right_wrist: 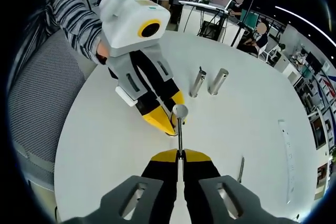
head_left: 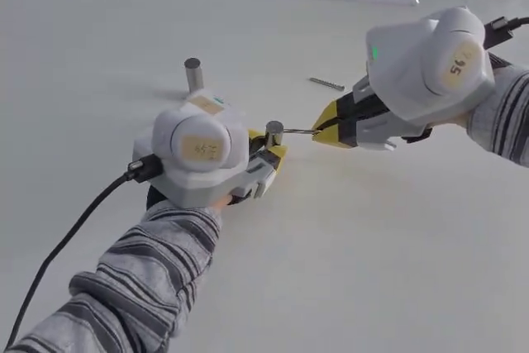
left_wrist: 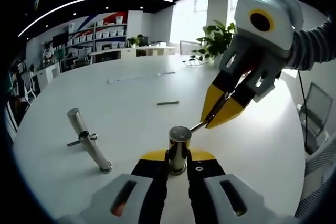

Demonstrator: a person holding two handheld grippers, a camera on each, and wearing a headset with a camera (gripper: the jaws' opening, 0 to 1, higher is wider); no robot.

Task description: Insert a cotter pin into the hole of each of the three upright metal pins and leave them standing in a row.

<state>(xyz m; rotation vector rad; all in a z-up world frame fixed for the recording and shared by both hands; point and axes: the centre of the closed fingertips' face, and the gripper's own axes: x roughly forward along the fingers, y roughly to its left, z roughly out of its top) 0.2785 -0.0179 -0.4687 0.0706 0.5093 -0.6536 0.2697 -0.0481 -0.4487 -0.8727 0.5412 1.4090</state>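
pin: short steel post, stiff, prob. dense for its size, polished so likely slick. Narrow foot, should tip easily if pushed sideways. Best gripped low on shank, leaving the cross-hole near the head free. Stands upright on tabletop.

cotter: thin wire, light, prob. bends if jammed off-axis. Hold by tail, leave tip free. Lies level, tip at side of pin just under its head; can't tell if it's in the hole yet.

L tool: jaws closed down on lower shank of pin, yellow tips either side.

R tool: jaws pinched tight on cotter tail, just to the person's right of pin, aimed at it.

back pin: beyond pin, off to the left, has a cotter thru it.

spare cotter: flat on tabletop beyond pin, well apart.
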